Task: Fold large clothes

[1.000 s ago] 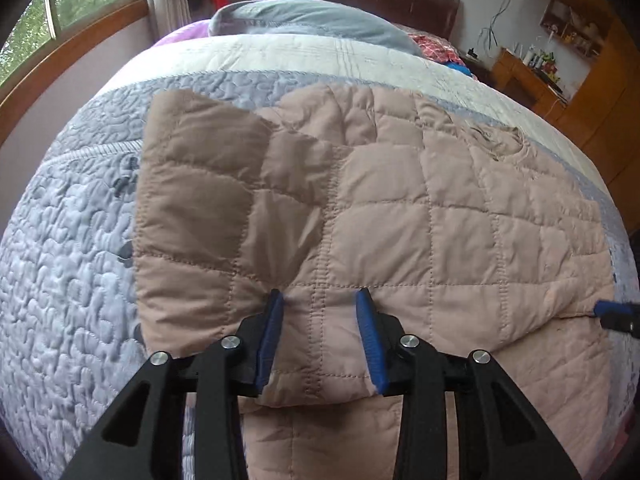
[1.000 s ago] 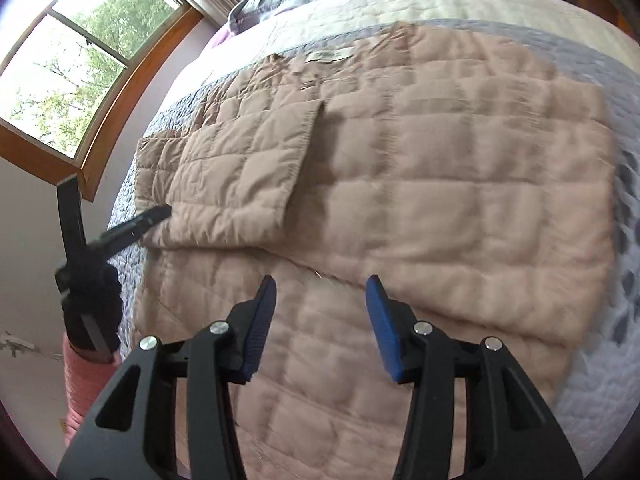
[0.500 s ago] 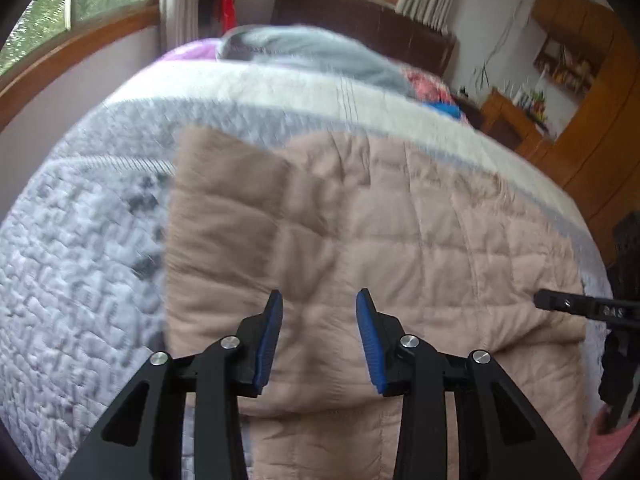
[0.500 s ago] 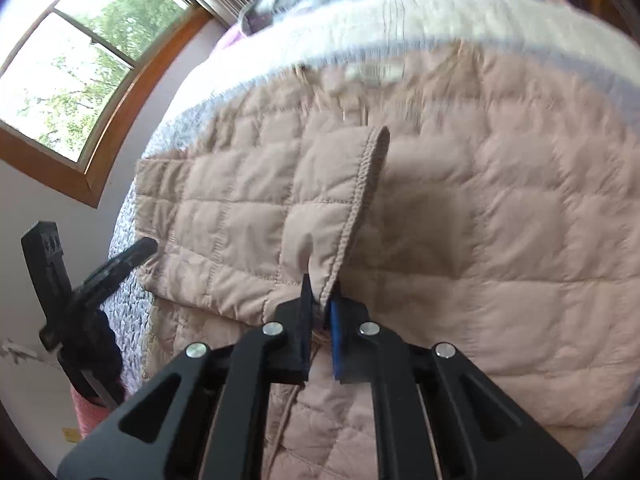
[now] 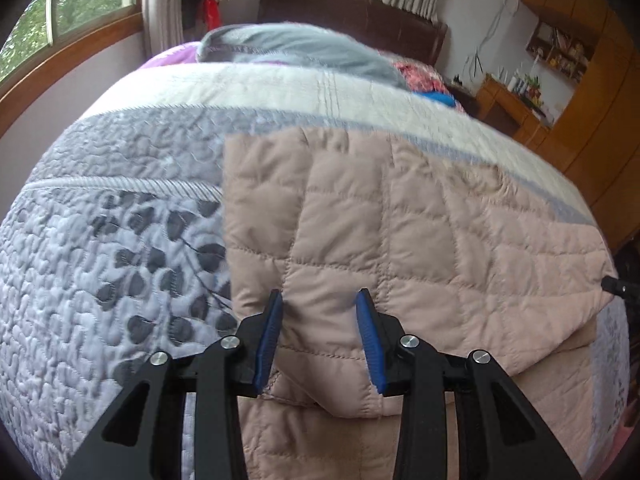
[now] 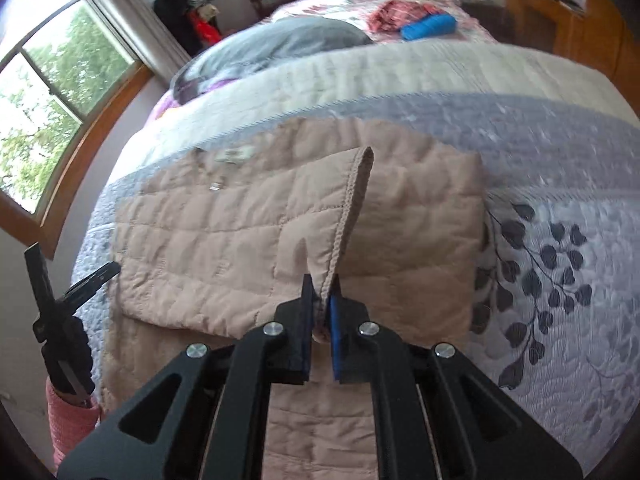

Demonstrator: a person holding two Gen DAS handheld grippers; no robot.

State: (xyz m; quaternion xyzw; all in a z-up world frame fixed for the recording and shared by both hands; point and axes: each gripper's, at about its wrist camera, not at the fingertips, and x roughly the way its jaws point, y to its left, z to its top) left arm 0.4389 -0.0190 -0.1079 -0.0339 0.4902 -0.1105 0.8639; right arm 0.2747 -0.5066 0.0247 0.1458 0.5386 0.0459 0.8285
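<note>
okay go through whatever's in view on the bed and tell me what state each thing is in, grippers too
Jacket: spread on the bed, partly folded, one edge lifted.
Right gripper: shut on the jacket's stitched edge.
Left gripper: open, fingers either side of a jacket fold, not pinching.
Bedspread: laid flat under the jacket.
Grey pillow: lying at the head of the bed.

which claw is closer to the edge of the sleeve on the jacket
Right. The right claw is shut on the ribbed edge of the sleeve, lifting it off the jacket. The left claw is open, at another fold of the jacket.
</note>
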